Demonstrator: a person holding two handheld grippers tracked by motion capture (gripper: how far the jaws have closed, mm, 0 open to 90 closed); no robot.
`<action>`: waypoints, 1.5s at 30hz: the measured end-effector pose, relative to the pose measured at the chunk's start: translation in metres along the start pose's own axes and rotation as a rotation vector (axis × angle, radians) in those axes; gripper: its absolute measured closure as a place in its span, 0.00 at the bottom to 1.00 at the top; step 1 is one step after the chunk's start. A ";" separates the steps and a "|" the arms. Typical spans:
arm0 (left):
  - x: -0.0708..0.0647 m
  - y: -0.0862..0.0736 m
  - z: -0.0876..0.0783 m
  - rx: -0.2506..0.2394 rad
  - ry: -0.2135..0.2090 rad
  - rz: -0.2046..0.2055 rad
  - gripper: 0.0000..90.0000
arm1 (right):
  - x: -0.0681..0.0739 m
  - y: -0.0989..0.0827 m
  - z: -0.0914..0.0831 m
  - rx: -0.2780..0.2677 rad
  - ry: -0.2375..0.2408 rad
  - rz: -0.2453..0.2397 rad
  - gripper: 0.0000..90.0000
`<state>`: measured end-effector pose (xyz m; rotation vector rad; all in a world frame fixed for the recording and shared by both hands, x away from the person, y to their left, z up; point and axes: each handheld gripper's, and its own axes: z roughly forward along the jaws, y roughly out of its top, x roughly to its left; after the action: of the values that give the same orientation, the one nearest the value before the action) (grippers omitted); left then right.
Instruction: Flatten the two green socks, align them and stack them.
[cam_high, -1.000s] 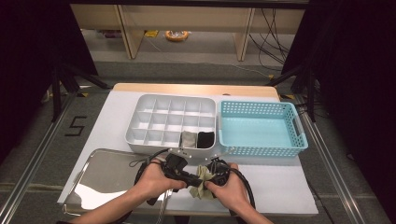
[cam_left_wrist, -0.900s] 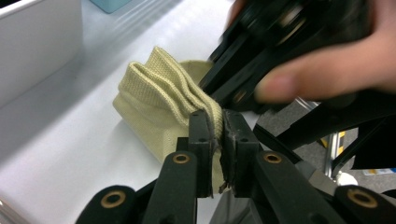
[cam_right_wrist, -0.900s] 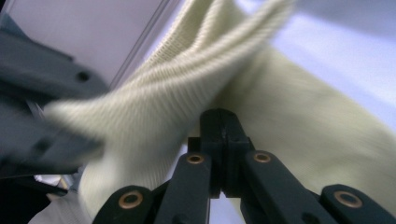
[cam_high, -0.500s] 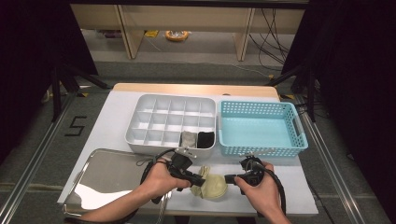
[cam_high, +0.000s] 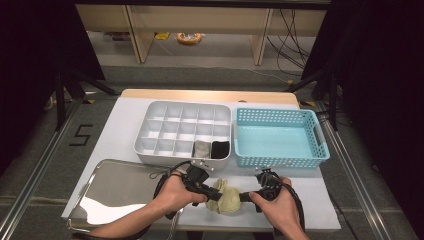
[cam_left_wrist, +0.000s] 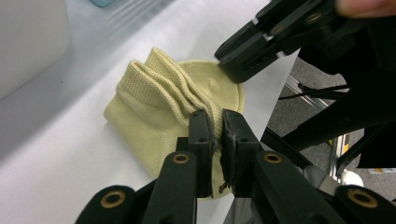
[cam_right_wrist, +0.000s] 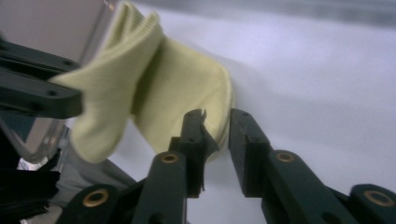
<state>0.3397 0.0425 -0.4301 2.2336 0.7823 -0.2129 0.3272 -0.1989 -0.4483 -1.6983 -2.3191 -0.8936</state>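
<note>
A rolled yellow sock (cam_high: 226, 198), pinched at the table's near edge by the left gripper (cam_left_wrist: 217, 140) as the right gripper (cam_right_wrist: 217, 133) is opened, could be unrolled if tugged.

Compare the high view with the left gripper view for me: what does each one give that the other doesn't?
High view alone: the divided white organizer with a grey and a black sock in its front row, the empty turquoise basket, the metal tray, and both hands.

Left gripper view alone: the left gripper, jaws pinched on the ribbed cuff of the yellow sock.

Both: the yellow sock on the white table, and the right gripper at its far side; its jaws have just been opening.
</note>
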 end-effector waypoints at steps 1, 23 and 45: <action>0.000 0.000 0.000 -0.001 0.001 -0.002 0.92 | -0.001 0.000 0.003 0.006 -0.010 -0.005 0.89; -0.005 0.005 0.013 -0.024 0.017 0.005 0.91 | -0.003 0.008 0.007 0.003 0.003 0.006 0.93; -0.005 0.007 0.040 0.005 0.038 0.019 0.91 | -0.009 0.010 -0.009 -0.112 -0.005 0.010 0.90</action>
<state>0.3427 0.0083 -0.4527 2.2546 0.7808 -0.1632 0.3371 -0.2091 -0.4407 -1.7546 -2.3014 -1.0362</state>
